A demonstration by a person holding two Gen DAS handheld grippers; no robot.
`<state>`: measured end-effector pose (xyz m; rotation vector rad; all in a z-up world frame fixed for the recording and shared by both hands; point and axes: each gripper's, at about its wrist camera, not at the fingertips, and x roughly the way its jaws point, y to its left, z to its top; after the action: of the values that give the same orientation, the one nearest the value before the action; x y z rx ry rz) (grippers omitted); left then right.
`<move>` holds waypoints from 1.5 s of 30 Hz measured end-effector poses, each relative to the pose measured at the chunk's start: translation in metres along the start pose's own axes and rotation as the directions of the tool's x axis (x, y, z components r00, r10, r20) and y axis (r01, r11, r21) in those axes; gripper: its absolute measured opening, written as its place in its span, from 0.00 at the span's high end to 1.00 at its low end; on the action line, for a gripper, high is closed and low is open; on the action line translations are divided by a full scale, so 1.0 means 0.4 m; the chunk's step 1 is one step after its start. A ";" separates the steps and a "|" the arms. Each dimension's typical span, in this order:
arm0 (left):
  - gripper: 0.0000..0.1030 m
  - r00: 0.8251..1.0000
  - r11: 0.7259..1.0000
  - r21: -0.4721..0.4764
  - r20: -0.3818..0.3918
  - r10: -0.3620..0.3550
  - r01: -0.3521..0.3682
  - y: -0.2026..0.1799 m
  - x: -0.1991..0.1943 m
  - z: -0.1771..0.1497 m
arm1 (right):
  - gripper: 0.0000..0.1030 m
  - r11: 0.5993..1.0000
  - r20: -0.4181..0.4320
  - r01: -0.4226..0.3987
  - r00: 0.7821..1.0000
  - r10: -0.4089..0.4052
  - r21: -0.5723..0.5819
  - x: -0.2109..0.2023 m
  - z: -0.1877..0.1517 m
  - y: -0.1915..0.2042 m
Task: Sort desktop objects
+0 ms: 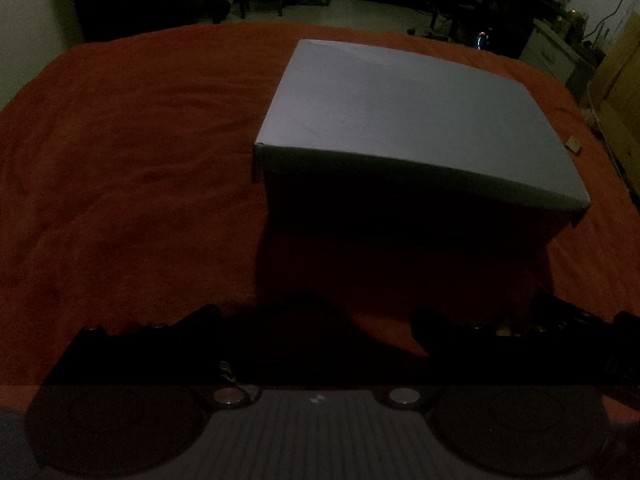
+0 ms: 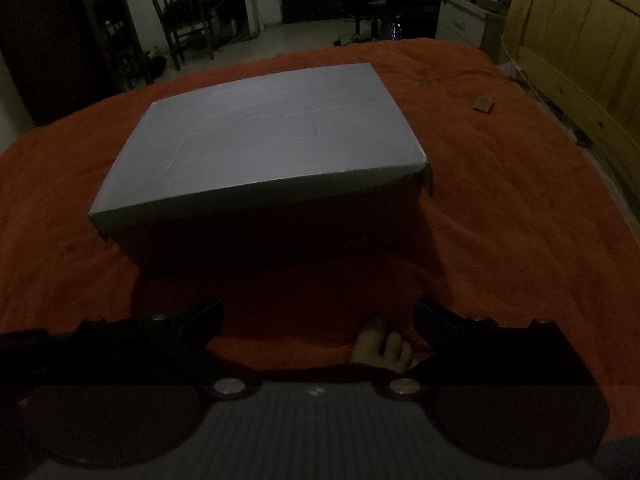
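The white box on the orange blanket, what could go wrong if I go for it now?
The room is dim, so the box's dark front wall is hard to judge. The lid may lift off if gripped alone. The blanket is soft and wrinkled, so the box could tip. Both the left gripper and right gripper are open and empty.

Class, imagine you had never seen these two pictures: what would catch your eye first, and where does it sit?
First, the big pale grey box, lid shut, standing in the middle of the orange cloth. Next, both open grippers, left and right, low in front of it, holding nothing. Lastly a small tan object lying alone on the cloth, to the box's right.
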<state>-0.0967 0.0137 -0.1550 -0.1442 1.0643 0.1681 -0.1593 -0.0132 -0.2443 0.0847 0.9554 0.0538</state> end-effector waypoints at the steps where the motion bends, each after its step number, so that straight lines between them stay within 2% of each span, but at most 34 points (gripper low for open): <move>1: 0.01 1.000 1.000 0.000 0.000 0.000 0.000 0.001 -0.001 0.000 | 0.00 1.000 0.000 0.000 1.000 0.000 0.000 0.000 0.000 0.000; 45: 0.01 1.000 1.000 0.012 0.007 0.007 -0.007 -0.004 -0.012 0.004 | 0.00 1.000 -0.008 0.002 1.000 -0.002 -0.002 0.006 0.006 0.009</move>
<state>-0.0972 0.0123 -0.1499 -0.1286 1.0591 0.1683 -0.1560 -0.0095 -0.2448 0.0816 0.9631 0.0538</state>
